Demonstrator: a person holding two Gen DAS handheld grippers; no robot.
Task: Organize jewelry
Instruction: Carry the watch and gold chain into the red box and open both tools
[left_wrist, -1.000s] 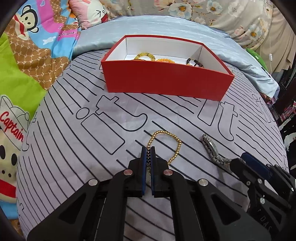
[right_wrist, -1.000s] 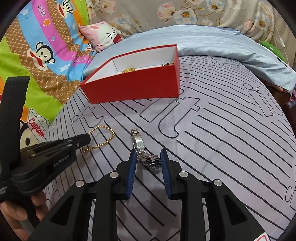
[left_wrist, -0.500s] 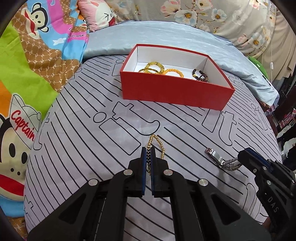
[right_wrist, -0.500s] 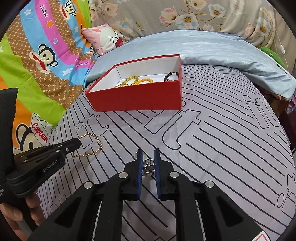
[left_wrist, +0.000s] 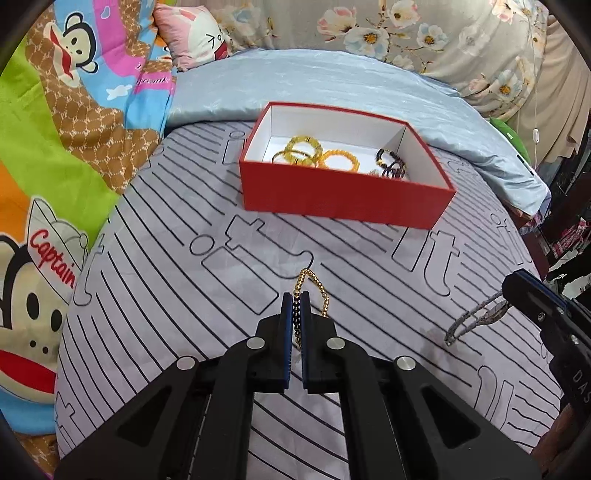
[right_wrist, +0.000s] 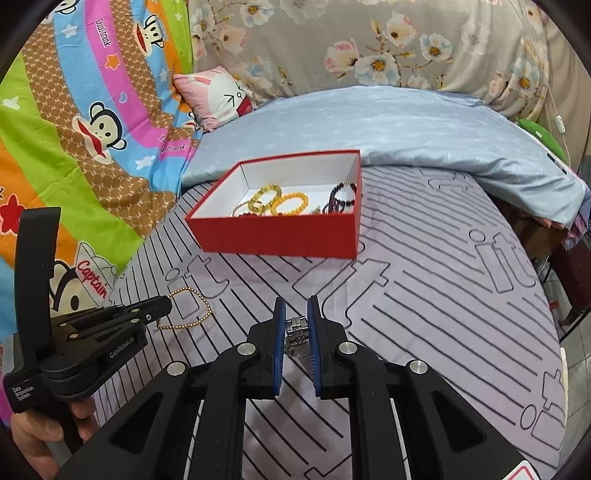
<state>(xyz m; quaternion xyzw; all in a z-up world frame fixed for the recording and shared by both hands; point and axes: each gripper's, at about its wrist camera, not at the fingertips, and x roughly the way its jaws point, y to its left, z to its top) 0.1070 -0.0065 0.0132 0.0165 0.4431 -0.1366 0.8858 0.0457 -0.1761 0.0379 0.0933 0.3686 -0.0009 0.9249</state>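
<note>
A red box (left_wrist: 343, 199) with a white inside stands on the striped bed sheet and holds several yellow and dark bead bracelets (left_wrist: 338, 160). It also shows in the right wrist view (right_wrist: 280, 236). My left gripper (left_wrist: 295, 301) is shut on a gold bead chain (left_wrist: 314, 282), lifted above the sheet; the chain also shows in the right wrist view (right_wrist: 192, 317). My right gripper (right_wrist: 295, 306) is shut on a silver metal watch band (right_wrist: 297, 328), which hangs from it in the left wrist view (left_wrist: 469, 321).
A pale blue quilt (right_wrist: 388, 122) lies folded behind the box. A colourful monkey-print blanket (right_wrist: 74, 129) covers the left side, with a pink pillow (right_wrist: 218, 96) at the back. The bed's right edge (right_wrist: 554, 295) drops to the floor.
Both grippers have risen off the sheet with their jewelry. The right gripper closed on the watch band and lifted it. The box now looks farther away and lower.
</note>
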